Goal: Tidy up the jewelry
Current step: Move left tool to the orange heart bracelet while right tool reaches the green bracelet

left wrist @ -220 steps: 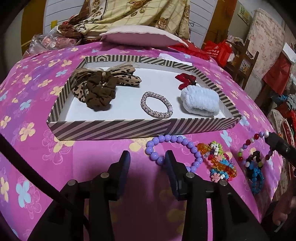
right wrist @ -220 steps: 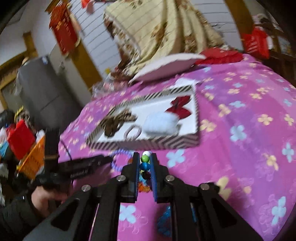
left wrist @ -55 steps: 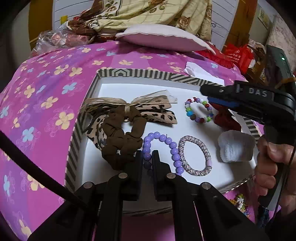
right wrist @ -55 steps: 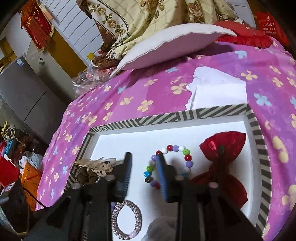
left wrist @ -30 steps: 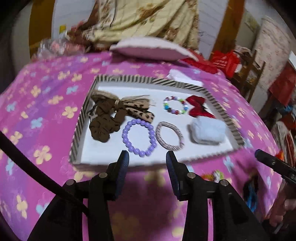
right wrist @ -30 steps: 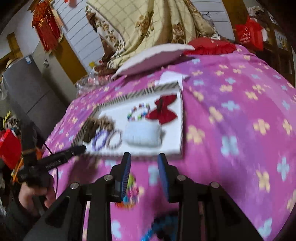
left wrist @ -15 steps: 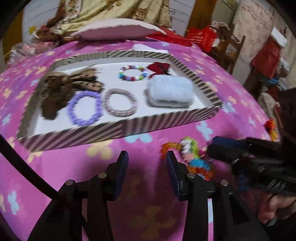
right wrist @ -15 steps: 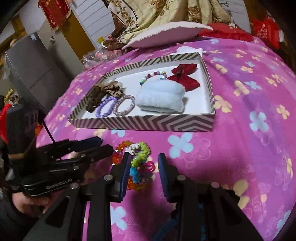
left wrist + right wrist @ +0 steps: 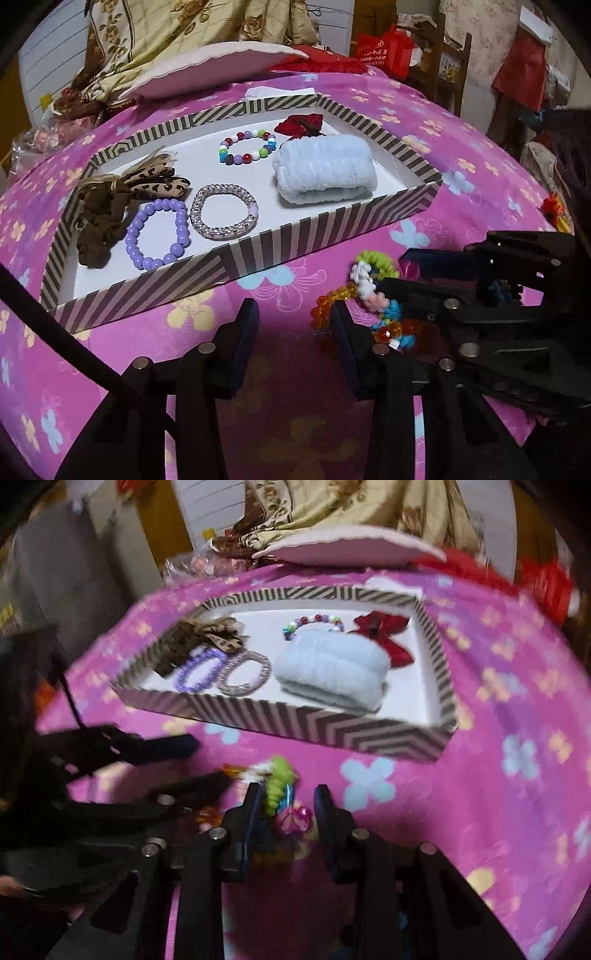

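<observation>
Both grippers dropped to bracelets before striped tray.

We see a magenta bedspread printed with yellow and blue flowers, which covers the whole work surface. At its far edge lies a flat pale pink cushion with a scalloped border. A cream floral quilt is heaped behind the cushion. A red bag stands to the right of it, beside a wooden chair. In the right wrist view, a grey cabinet stands at the left.
</observation>
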Demonstrator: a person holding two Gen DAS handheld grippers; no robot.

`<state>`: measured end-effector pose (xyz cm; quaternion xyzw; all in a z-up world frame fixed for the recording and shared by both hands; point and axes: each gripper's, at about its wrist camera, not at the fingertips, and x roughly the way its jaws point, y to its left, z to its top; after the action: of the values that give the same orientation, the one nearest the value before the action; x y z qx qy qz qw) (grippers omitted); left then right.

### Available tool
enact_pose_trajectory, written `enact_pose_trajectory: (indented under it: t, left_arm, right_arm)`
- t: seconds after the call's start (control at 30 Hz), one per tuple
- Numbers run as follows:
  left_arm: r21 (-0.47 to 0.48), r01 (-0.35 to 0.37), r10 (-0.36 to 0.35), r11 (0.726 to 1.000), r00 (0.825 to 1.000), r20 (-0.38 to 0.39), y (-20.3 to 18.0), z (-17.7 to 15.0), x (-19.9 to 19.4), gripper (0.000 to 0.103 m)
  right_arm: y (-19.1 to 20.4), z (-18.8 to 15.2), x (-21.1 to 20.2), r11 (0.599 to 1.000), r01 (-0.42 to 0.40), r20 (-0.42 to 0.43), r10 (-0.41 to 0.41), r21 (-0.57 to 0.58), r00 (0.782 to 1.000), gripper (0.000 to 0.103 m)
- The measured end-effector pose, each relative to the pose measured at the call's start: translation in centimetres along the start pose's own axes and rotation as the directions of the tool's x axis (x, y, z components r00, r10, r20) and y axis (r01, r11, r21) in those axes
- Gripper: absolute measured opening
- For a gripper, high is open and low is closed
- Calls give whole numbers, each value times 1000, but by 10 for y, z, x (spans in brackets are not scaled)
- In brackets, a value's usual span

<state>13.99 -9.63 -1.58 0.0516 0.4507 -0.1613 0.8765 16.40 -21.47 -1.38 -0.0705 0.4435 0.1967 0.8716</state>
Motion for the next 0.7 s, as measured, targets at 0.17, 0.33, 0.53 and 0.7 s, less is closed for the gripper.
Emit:
enact_pose_trajectory:
  t: [0.17, 0.33, 0.53, 0.7]
  left_arm:
    - [-4, -31, 31, 1000, 999, -16, 5, -3, -4, 53]
    - [-34, -68, 67, 997, 997, -30, 18, -10, -10, 53]
    - [-65, -81, 79, 995, 996, -31, 33, -18, -18, 53]
    - [-60, -75, 74, 995, 997, -21, 31, -21, -18, 53]
  right_arm:
    - [-32, -2, -7, 991, 10, 4, -10, 134, 1000, 38]
    - [-63, -9, -13, 964, 12, 23, -18, 264, 1000, 28]
    - [-72, -13, -15, 958, -10, 26, 2, 288, 1000, 24]
    - [-37, -3, -20, 957, -225, 112, 207, 182, 972, 25]
